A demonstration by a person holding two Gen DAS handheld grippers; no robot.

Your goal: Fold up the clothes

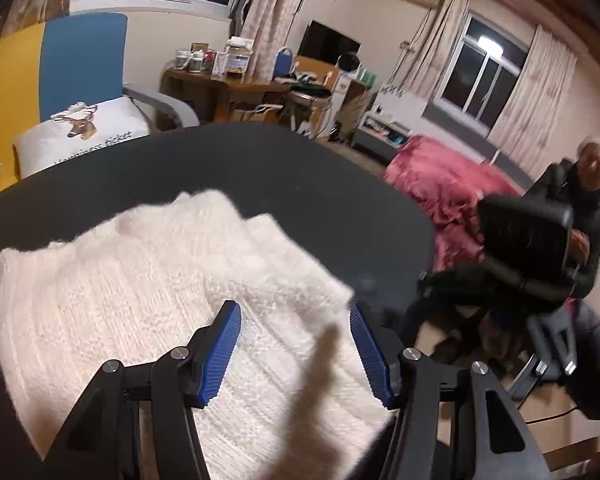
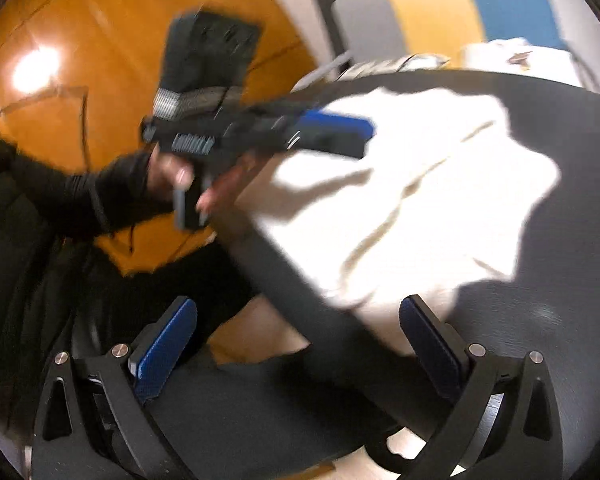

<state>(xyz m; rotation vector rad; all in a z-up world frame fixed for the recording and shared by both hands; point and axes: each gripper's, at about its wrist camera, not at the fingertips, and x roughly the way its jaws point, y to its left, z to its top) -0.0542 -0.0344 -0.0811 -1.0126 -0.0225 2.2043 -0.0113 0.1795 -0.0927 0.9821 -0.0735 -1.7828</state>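
Both claws (left [image 1: 296, 354], right [image 2: 298, 354]) agape, empty, over white sweater [image 1: 140, 300] lying folded on counter [image 1: 300, 184]; stage uncertain, just-squared or awaiting another fold.

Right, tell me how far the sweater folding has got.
Done: the white knit sweater lies on the black table with layers already stacked, so at least one fold looks made. In hand: nothing; the left tool hangs open over its near edge, and the right tool is open near the table edge, gripping no cloth. Left: in the right wrist view the outline is uneven, so it probably needs tidying or a final fold.
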